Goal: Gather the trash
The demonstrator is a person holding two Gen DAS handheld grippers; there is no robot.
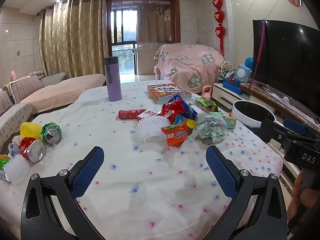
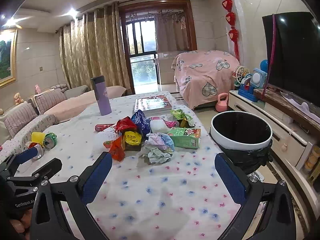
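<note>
A heap of trash lies mid-table: an orange wrapper, white foam net, crumpled paper, a green carton, red and blue wrappers. Crushed cans, green and red, lie at the table's left with a yellow cup. A white-rimmed bin with a black bag stands off the table's right edge. My left gripper is open and empty above the cloth, short of the heap. My right gripper is open and empty, near the paper.
A purple flask and a book stand at the table's far end. A sofa runs along the left. A TV on a low cabinet is at the right, beyond the bin.
</note>
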